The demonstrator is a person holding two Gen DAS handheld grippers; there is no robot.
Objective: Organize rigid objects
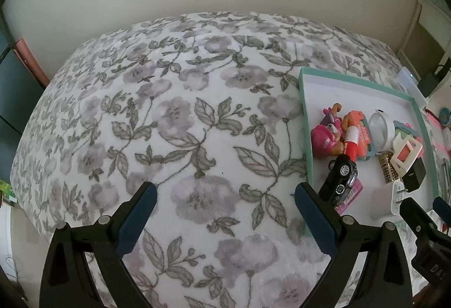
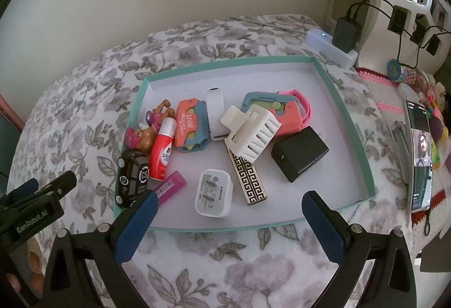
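A teal-rimmed white tray [image 2: 225, 63] lies on the floral bedspread [image 1: 197, 124]. It holds several small items: a black toy car [image 2: 131, 178], a red-and-white tube [image 2: 162, 150], a pink pup figure [image 2: 143, 133], a white hair claw [image 2: 251, 130], a black charger [image 2: 300, 157], a white charger [image 2: 212, 196] and a gold patterned bar [image 2: 249, 181]. My right gripper [image 2: 229, 203] hangs open over the tray's near edge, holding nothing. My left gripper [image 1: 225, 189] is open above bare bedspread, left of the tray [image 1: 305, 121] and the car [image 1: 339, 179].
A phone [image 2: 421, 155] with a lit screen lies right of the tray on a crochet mat [image 2: 380, 93] with small toys. A white power strip [image 2: 329, 47] with a black adapter [image 2: 344, 34] sits behind. A wall stands close behind the bed.
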